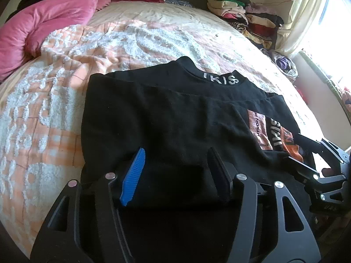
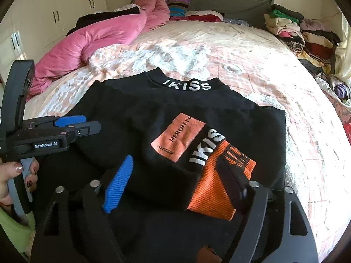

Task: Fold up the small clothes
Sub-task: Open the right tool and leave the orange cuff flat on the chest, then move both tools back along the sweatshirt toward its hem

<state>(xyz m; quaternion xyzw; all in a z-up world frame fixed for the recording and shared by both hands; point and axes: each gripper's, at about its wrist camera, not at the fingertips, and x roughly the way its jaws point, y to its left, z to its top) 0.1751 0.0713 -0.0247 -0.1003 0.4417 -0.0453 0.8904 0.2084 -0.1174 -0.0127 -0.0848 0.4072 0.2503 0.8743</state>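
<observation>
A black sweatshirt with white "IKISS" lettering on its collar lies folded on the bed, collar away from me. A peach label patch and an orange ribbed cuff lie on top at its near right. My left gripper hovers over the near left part, its blue and black fingers apart, with a low fold of black cloth lying between them and not pinched. My right gripper stands wide open, and the cuff rests against its black finger. A hand holds the left gripper.
The peach and white bedspread stretches beyond the sweatshirt. A pink duvet is bunched at the far left. Stacks of folded clothes sit at the far right near the headboard. There is a bright window with a curtain on the right and wardrobe doors on the left.
</observation>
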